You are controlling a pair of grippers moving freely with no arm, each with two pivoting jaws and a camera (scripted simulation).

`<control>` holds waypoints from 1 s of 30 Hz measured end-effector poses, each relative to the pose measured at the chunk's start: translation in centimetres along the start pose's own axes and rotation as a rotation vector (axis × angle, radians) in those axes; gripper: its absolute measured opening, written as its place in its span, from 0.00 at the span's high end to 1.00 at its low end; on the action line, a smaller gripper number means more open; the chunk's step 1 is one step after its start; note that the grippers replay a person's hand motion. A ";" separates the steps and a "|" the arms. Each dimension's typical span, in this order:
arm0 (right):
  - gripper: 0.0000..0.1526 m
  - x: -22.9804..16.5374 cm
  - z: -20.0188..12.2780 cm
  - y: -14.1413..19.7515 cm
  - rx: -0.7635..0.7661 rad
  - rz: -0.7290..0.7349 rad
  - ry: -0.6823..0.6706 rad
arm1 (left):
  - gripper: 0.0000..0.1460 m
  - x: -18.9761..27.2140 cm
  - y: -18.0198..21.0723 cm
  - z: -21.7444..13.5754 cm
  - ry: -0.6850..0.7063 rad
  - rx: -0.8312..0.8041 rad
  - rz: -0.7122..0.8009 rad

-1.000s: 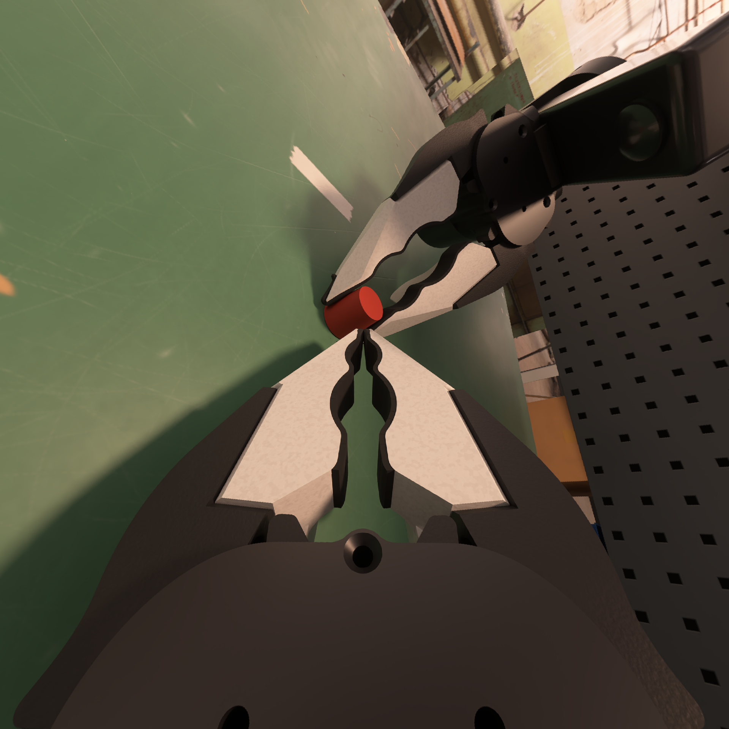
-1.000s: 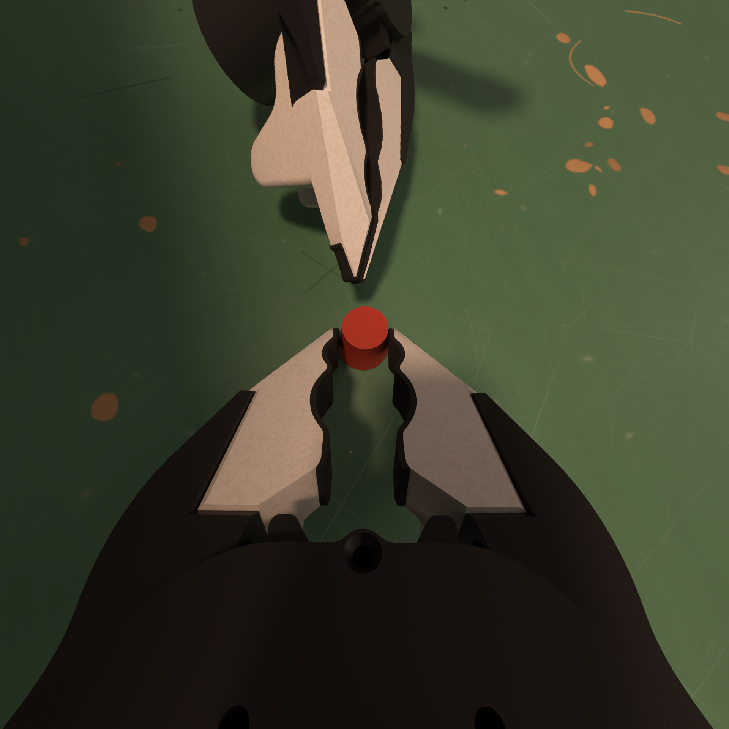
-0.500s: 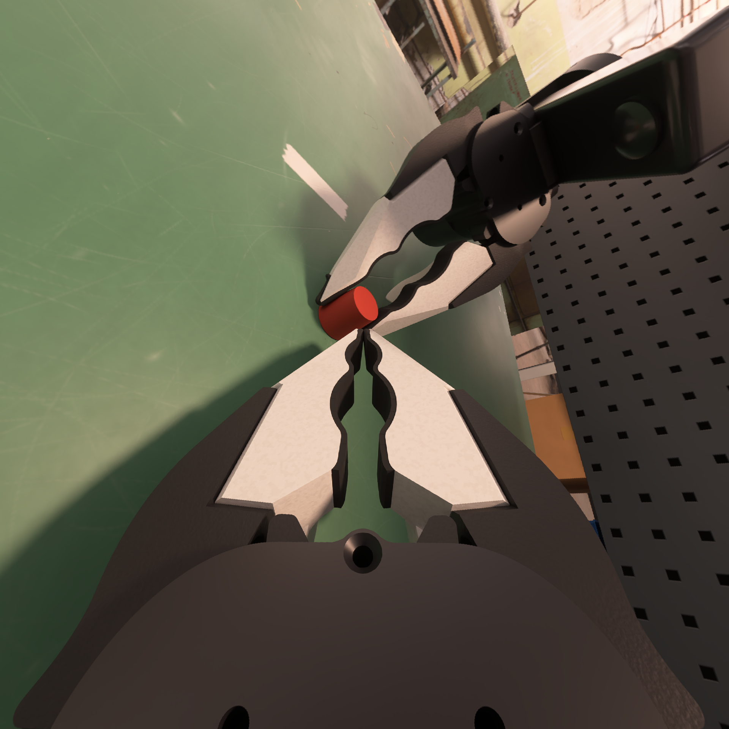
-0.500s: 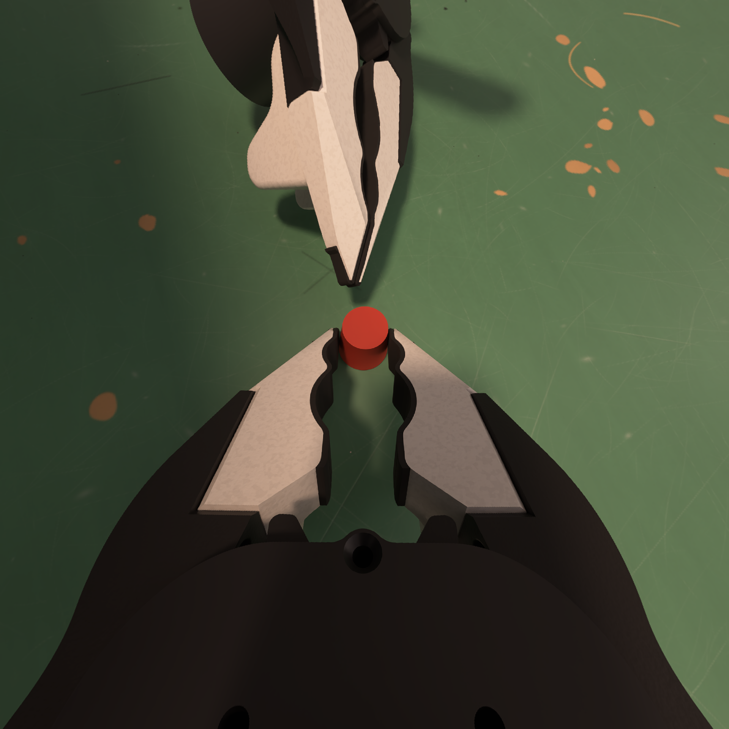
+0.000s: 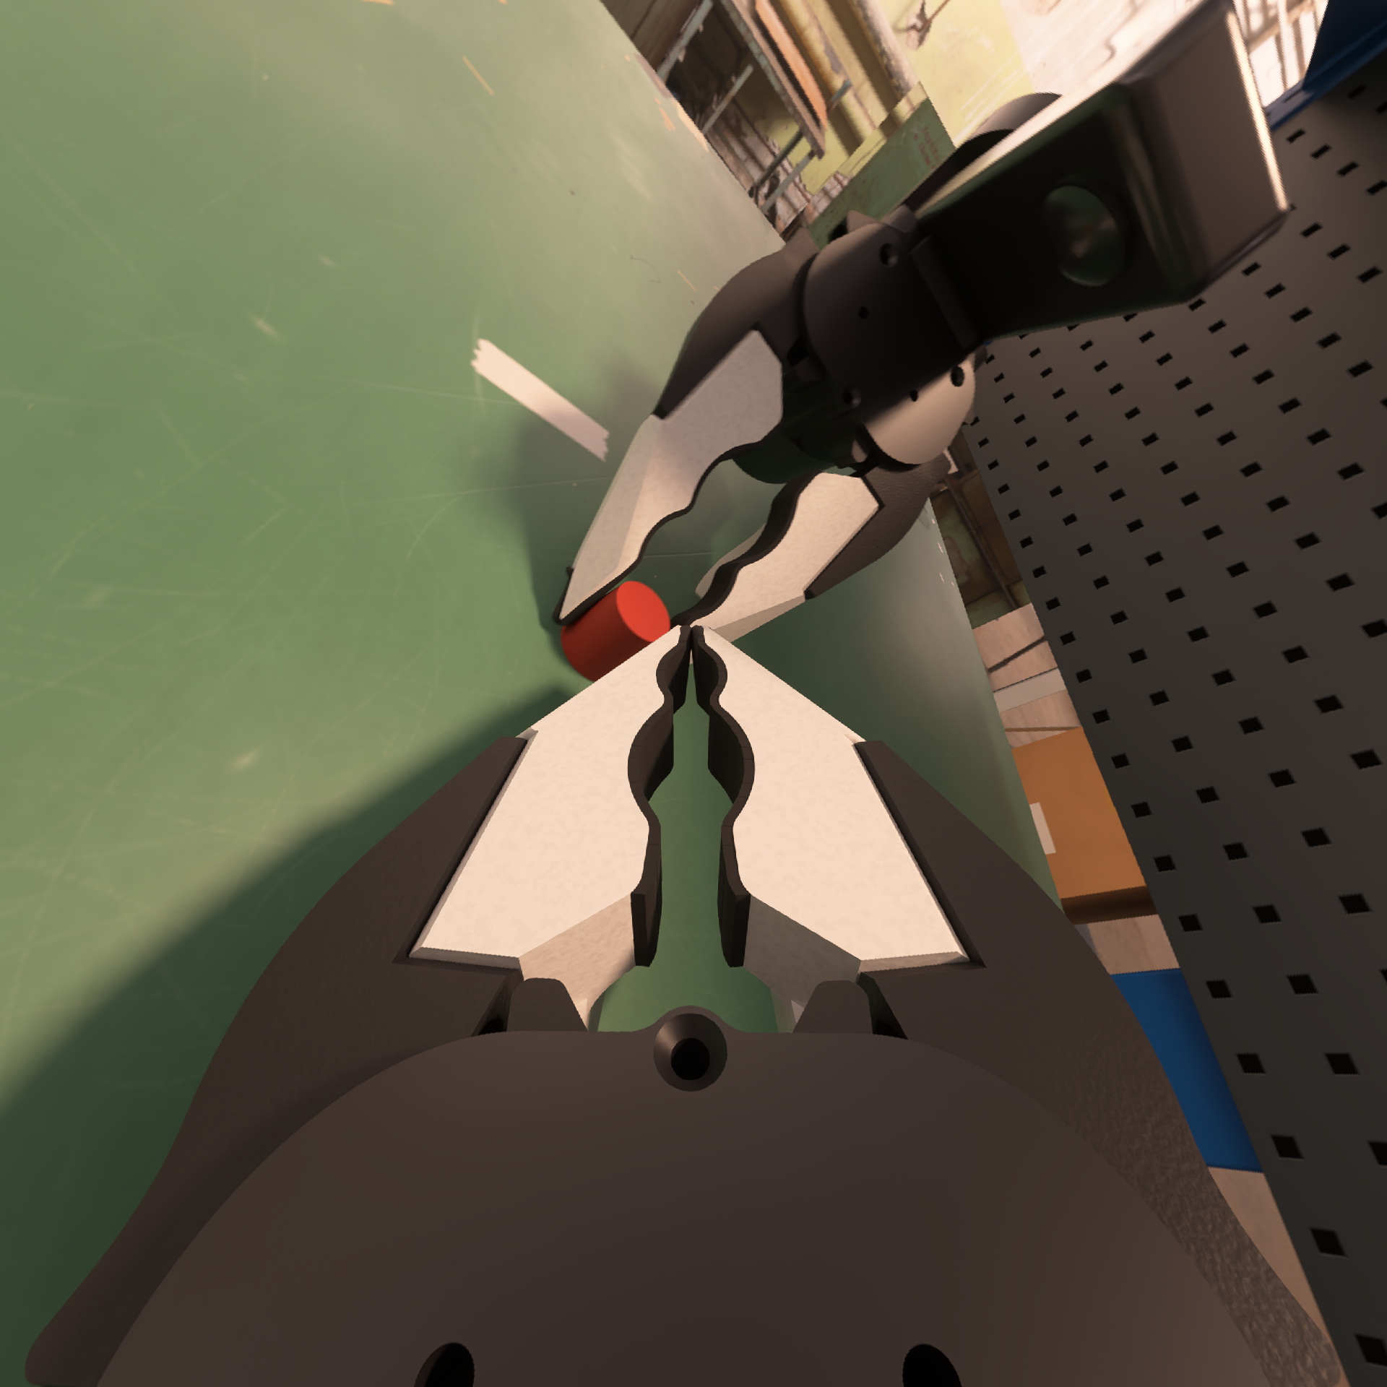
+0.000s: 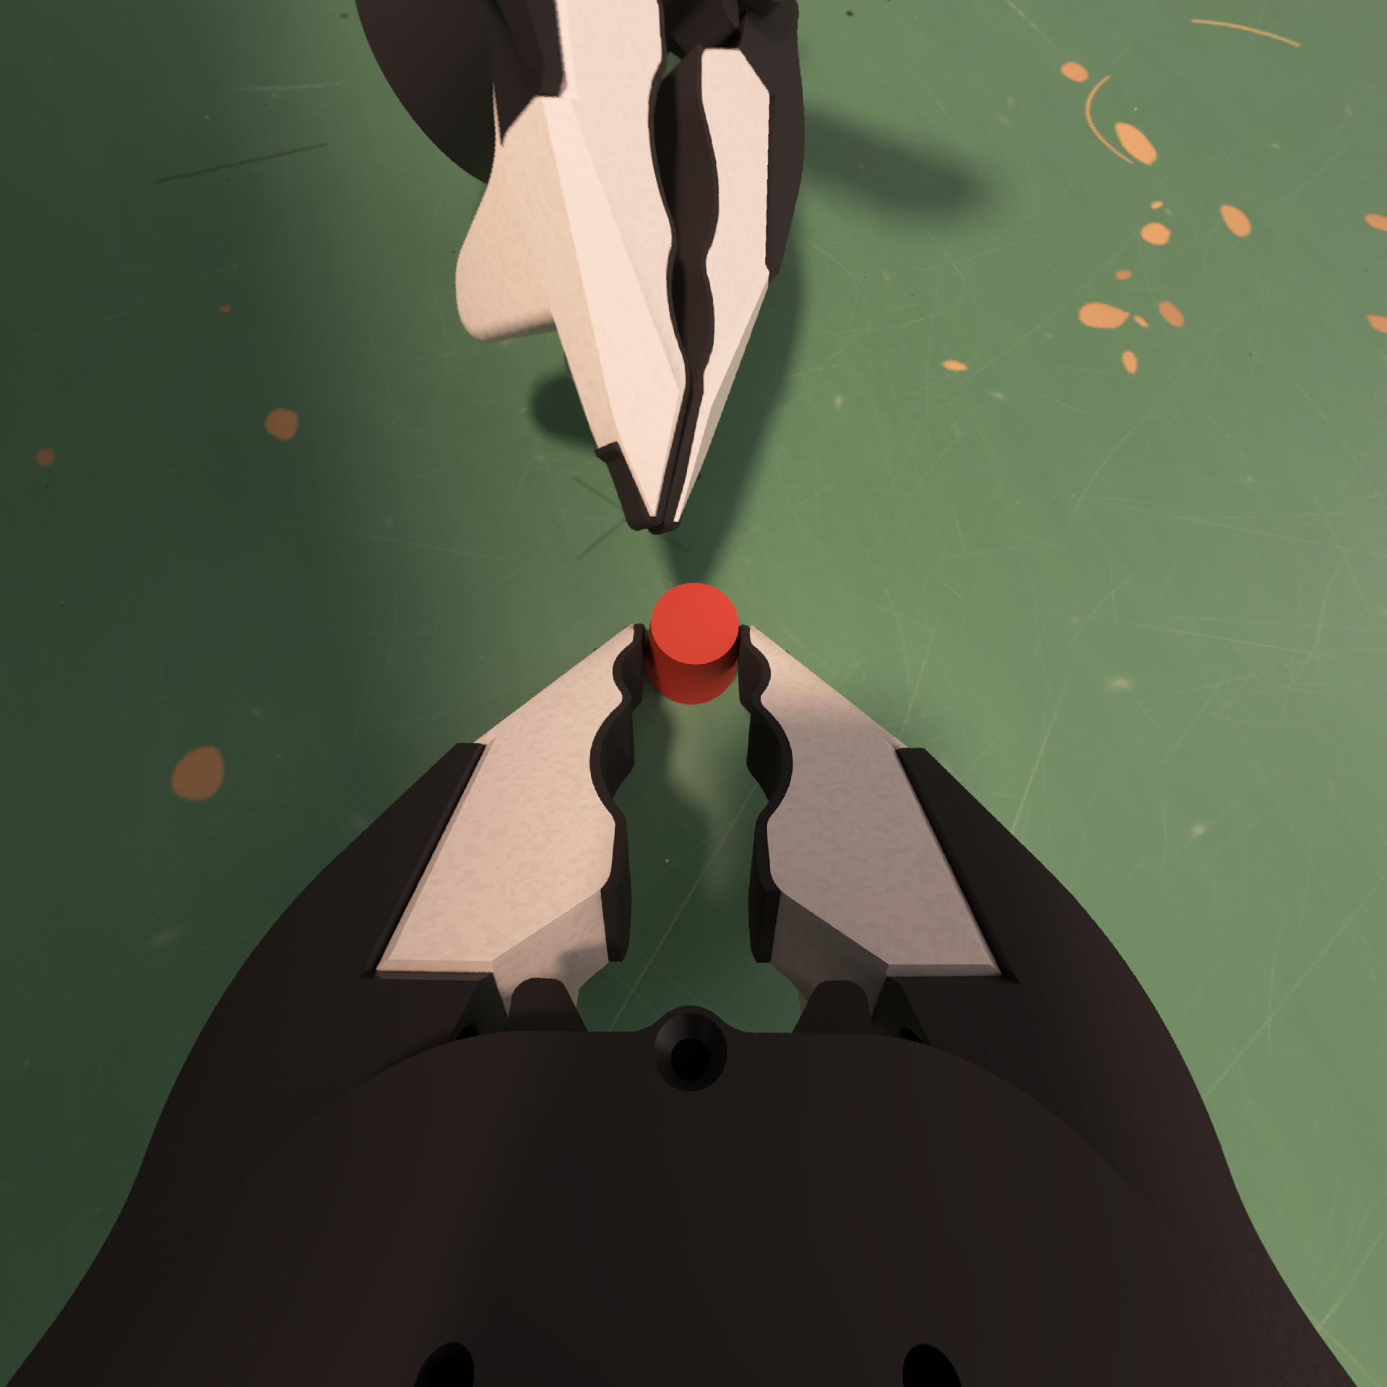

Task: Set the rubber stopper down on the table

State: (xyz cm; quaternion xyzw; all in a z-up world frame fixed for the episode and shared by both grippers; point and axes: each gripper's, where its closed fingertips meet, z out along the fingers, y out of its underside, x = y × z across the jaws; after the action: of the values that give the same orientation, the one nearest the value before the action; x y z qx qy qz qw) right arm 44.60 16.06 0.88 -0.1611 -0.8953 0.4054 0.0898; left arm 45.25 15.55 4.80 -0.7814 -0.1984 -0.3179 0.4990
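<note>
The right gripper (image 6: 692, 638) holds the red rubber stopper (image 6: 691, 644) tight between its two tips; one tip presses on each side of the stopper, and its flat round top faces the camera in the right wrist view; the stopper is small and shaped like a short drum; under it is the green table (image 6: 1051, 675), which has thin scratches and little orange spots (image 6: 1103, 314); whether the stopper touches the table or hangs just over it, I cannot tell; the left gripper (image 5: 689, 638) has its two tips pressed together with nothing between them; in the right wrist view the left gripper (image 6: 660, 522) comes in from the top and its closed tips point at the stopper, very near it but apart; in the left wrist view the right gripper (image 5: 627, 612) reaches in from the upper right with the stopper (image 5: 612, 629) in its tips; a strip of white tape (image 5: 539, 398) lies on the table (image 5: 263, 450) behind it; a dark board full of small holes (image 5: 1238, 675) stands on the right side.
</note>
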 end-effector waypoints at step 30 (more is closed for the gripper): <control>0.71 -0.4 0.0 0.0 0.000 -0.009 -0.025 | 1.00 -1.2 0.6 -0.1 -0.038 -0.038 -0.031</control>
State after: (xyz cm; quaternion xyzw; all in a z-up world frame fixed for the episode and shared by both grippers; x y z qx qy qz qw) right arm 44.97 15.95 0.89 -0.1519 -0.8970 0.4072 0.0803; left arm 44.77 15.17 3.60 -0.7935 -0.2138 -0.3144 0.4752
